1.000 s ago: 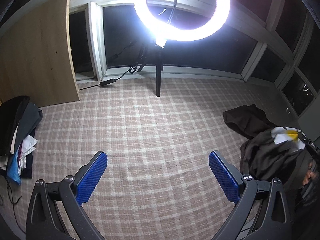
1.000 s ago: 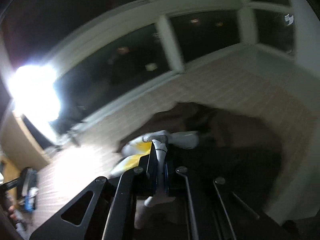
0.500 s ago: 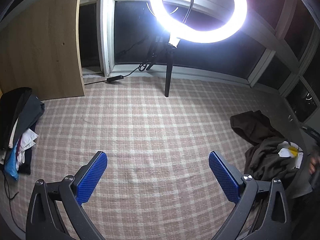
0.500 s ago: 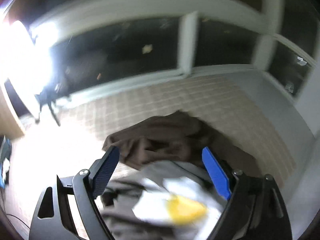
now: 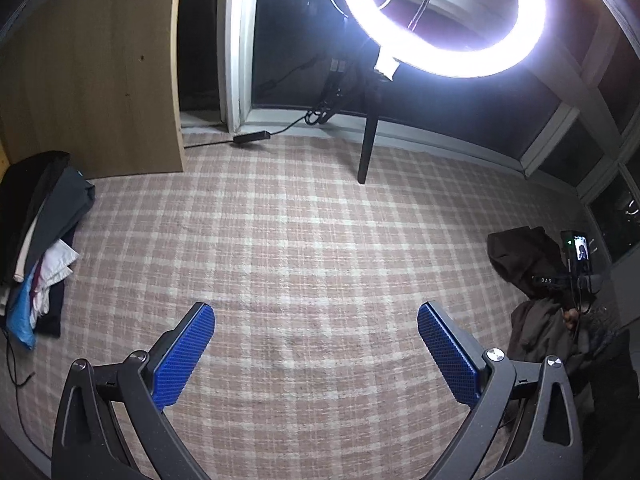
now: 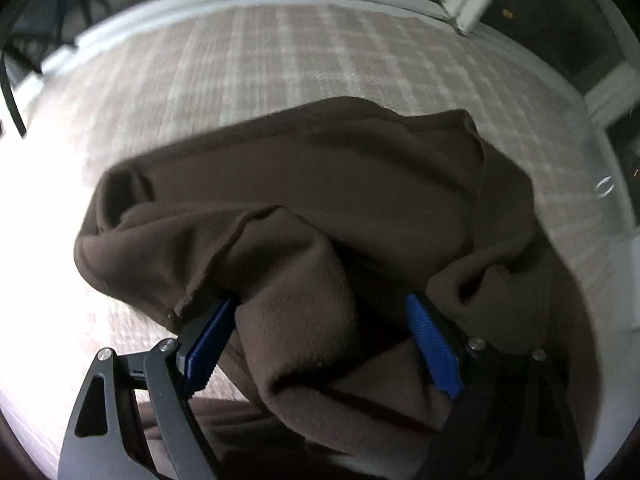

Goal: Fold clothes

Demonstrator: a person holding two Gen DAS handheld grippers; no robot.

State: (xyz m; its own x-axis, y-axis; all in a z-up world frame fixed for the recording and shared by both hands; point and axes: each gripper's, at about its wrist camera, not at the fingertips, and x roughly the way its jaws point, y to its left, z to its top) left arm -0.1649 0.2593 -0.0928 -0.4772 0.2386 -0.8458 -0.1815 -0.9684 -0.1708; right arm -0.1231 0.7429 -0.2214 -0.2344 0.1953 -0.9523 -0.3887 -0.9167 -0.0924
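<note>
Brown garment bunches between the spread right gripper fingers, ungrasped; left gripper spread, empty.

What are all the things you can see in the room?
Brown garment: one, brown, crumpled on the rug at the right, a fold between the right gripper's open fingers.
Clothes pile: one, dark, white and blue, left edge of the rug.
Rug: one, pink and white checks, covers the floor.
Ring light: one, bright white, on a black stand by the window.
Wooden board: one, tan, back left.
Left gripper: one, blue pads, open over bare rug.
Right gripper: one, blue pads, open.
</note>
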